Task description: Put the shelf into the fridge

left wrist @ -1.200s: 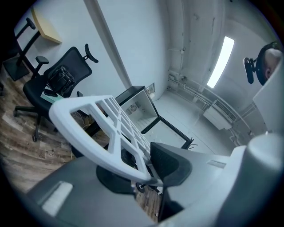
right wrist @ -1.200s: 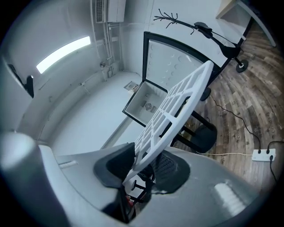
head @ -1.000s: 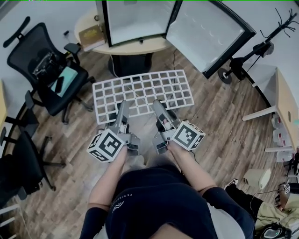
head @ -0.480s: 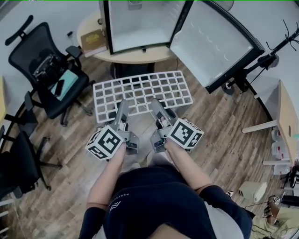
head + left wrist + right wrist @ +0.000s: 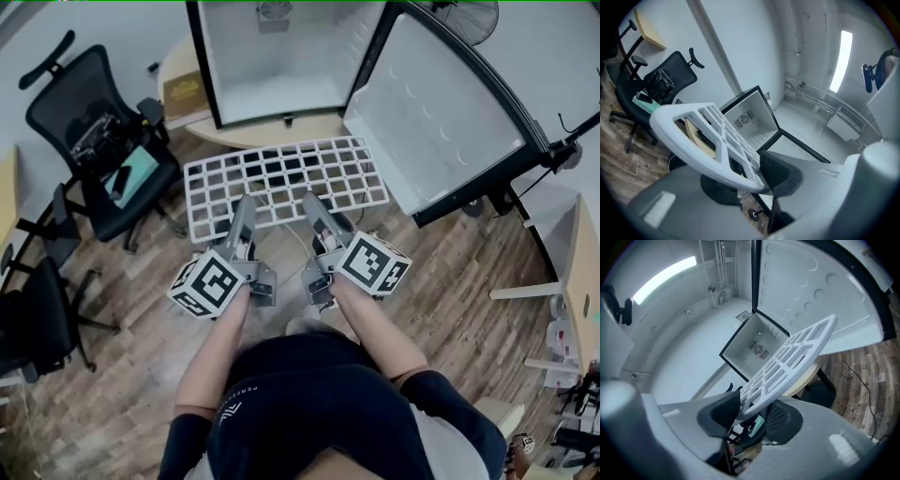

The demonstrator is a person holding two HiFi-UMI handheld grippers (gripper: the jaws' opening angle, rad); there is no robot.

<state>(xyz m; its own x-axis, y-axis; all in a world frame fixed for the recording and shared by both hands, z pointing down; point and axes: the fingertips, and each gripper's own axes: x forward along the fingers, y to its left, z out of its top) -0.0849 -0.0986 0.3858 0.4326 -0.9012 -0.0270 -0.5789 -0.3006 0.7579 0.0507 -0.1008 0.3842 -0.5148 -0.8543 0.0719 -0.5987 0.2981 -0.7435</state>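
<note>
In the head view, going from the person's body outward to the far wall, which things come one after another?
Person's dark shirt → white plastic grid shelf → round beige table → open white fridge.

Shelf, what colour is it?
The shelf is white, an open grid of squares; the head view shows it best.

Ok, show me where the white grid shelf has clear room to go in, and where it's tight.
The white cavity of the open fridge is bare, bordered by its open door on the right; the white grid shelf faces it. Bare wooden floor lies under that door. Left is crowded: black office chairs.
</note>
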